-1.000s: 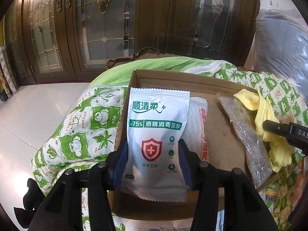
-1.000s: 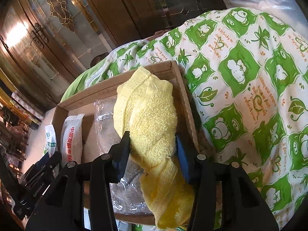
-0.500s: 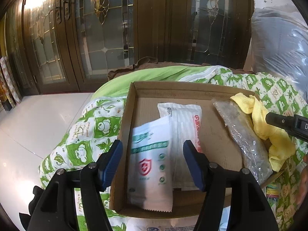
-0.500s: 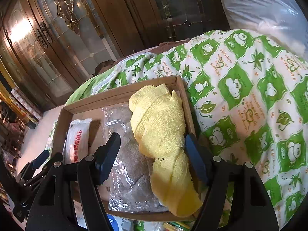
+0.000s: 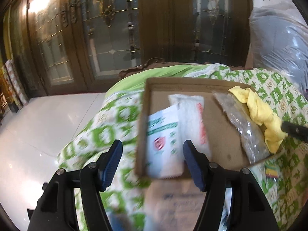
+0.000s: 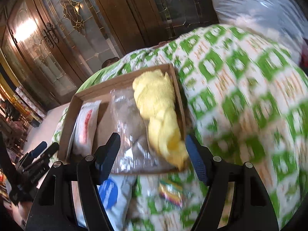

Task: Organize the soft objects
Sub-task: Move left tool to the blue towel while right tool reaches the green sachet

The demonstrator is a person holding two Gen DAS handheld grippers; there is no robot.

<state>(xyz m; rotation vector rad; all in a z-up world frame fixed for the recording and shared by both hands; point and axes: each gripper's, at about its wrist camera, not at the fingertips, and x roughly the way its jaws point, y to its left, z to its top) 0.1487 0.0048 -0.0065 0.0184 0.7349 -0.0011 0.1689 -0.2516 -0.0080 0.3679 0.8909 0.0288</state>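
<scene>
Tongs (image 5: 152, 155) agape, L+R (image 6: 153, 150).

We see a shallow cardboard tray (image 5: 143, 119) resting on a quilt (image 5: 100, 134) that covers a rounded mound. Inside the tray, from left to right in the left wrist view, lie a wipes packet (image 5: 163, 144), a second packet (image 5: 192, 119) partly overlapping it, a clear plastic bag (image 5: 244, 129), and a towel (image 5: 259, 111) against the right wall, draped over the near corner. Behind the mound stands a glazed cabinet (image 5: 107, 38). A large plastic-wrapped bundle (image 5: 279, 44) sits behind the quilt at right.
</scene>
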